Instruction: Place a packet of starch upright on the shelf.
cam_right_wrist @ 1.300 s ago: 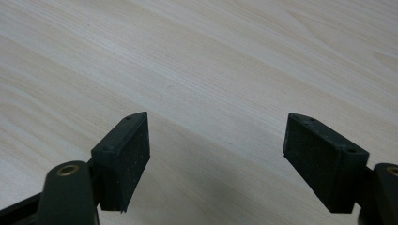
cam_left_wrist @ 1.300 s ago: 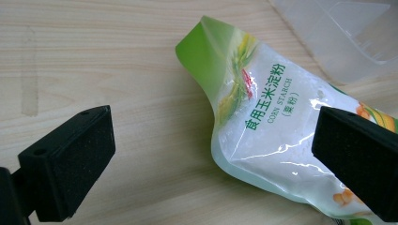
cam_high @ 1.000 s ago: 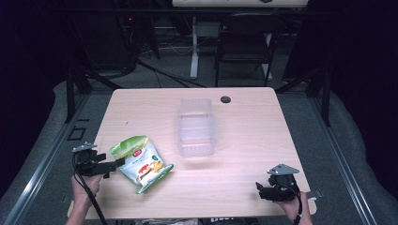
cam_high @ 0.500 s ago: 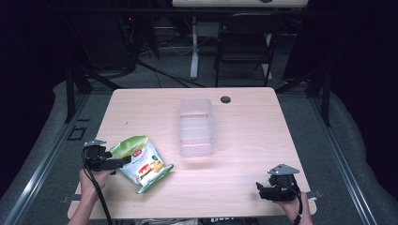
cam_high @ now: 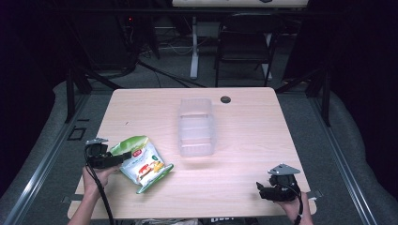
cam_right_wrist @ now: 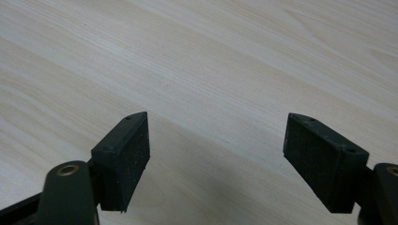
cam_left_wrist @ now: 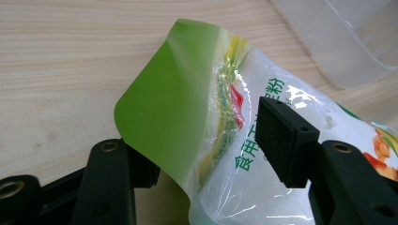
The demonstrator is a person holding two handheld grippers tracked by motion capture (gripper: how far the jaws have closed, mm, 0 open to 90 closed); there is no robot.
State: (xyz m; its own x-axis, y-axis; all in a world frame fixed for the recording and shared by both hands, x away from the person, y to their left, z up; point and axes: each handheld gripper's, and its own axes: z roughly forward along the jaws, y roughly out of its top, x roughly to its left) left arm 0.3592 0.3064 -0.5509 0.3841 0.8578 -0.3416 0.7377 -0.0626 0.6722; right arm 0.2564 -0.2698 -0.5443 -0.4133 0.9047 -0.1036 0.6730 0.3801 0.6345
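In the left gripper view the left gripper (cam_left_wrist: 206, 154) rises from the bottom of the frame with its jaws about half open; they have just been closing, and the green top edge of the snack bag (cam_left_wrist: 197, 117) stands between them; the left jaw, at the lower left, sits against the curled green flap; the right pad (cam_left_wrist: 284, 140), at centre right, lies on or just over the clear printed front of the bag, and whether both pads already press I cannot tell; the bag runs from the jaws toward the lower right of the frame, and beyond it, in the upper right corner, lies a clear plastic box (cam_left_wrist: 342, 42) on the wooden table (cam_left_wrist: 70, 70).

In the high view the left gripper (cam_high: 115, 158) sits at the lower left, held in a hand (cam_high: 96, 176), its jaws pointing right into the bag's green end; the snack bag (cam_high: 143, 164) lies flat just right of it, slanting toward the lower middle; the right gripper (cam_high: 263, 190) rests at the lower right near the table's (cam_high: 253, 122) front edge, well apart from the bag; in the right gripper view its (cam_right_wrist: 216, 150) jaws stand wide open over bare wood, holding nothing; farther up, at the middle of the frame, the clear plastic box (cam_high: 196, 127) lies past the bag; a small dark disc (cam_high: 225, 99) sits near the far edge.
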